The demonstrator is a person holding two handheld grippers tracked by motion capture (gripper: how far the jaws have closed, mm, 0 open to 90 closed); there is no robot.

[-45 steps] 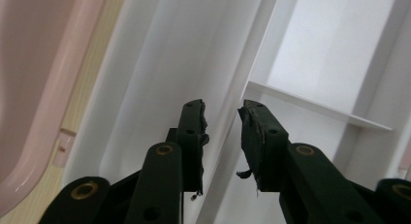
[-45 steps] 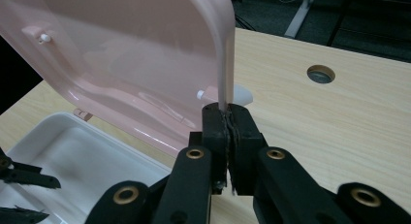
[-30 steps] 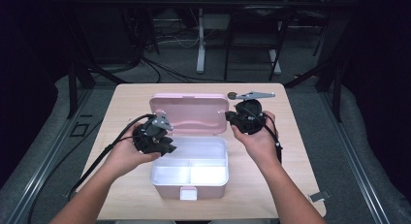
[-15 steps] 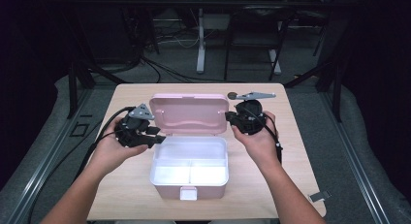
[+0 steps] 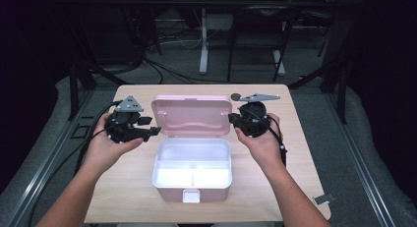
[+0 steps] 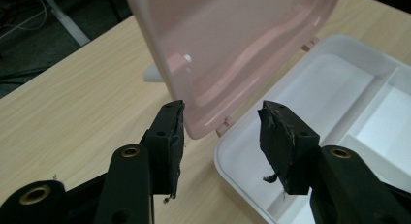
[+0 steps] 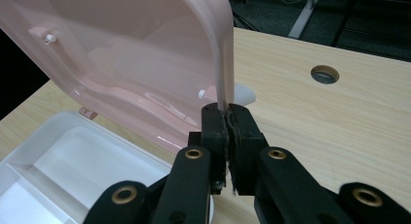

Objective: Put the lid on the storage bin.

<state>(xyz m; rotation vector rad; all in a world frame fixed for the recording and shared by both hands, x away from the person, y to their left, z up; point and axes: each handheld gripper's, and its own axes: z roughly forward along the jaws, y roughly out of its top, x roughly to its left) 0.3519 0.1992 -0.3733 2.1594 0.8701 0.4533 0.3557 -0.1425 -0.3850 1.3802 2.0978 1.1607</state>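
- Holding the pink lid [image 5: 192, 115] upright by its right edge, the right gripper [image 7: 227, 118] has its jaws clamped on the rim.
- The left gripper [image 5: 153, 131] sits just off the lid's left edge; its jaws have just been opening, nothing gripped.
- The white box [image 5: 193, 169] lies mid-counter [image 5: 305, 153], its long axis crosswise, between both hands.
- Both palms cup the grippers, pointing inward.

Probably a lab, dark room, wooden table [image 5: 123, 197], floor cables [image 5: 167, 72], metal rails [image 5: 39, 178]
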